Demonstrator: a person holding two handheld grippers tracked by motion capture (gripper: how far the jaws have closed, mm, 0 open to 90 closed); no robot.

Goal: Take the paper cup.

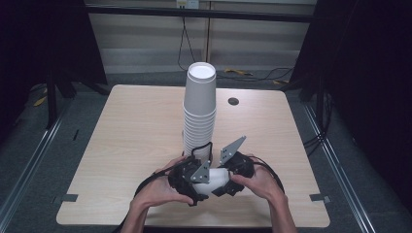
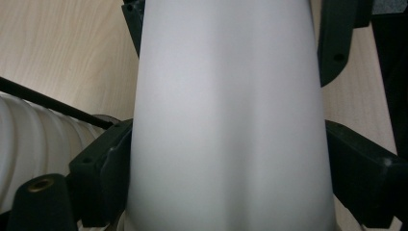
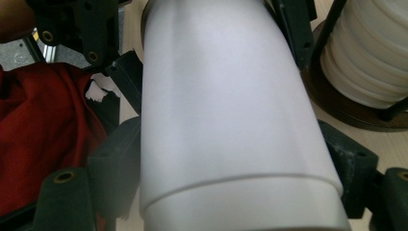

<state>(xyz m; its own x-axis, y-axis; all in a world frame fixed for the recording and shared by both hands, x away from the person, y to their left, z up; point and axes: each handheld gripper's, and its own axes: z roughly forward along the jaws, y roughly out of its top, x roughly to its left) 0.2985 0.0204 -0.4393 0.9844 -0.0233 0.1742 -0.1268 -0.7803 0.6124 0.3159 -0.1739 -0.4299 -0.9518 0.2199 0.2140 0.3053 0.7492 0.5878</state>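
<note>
A test room or lab, not a home. Light wooden worktop (image 1: pixel 136 145) in the middle, bare but for one tall stack of paper cups (image 1: pixel 199 109). Dark curtains (image 1: pixel 43 43) hanging on both sides. Grey carpet floor (image 1: pixel 29 160) with metal rails (image 1: pixel 30 162) along the worktop. Black cables (image 1: pixel 184 43) running down the back wall and lying loose on the floor. Black bar (image 1: pixel 194 12) across the top at the back. Small bits of tape (image 1: pixel 65 198) stuck by the near corners of the worktop.
</note>
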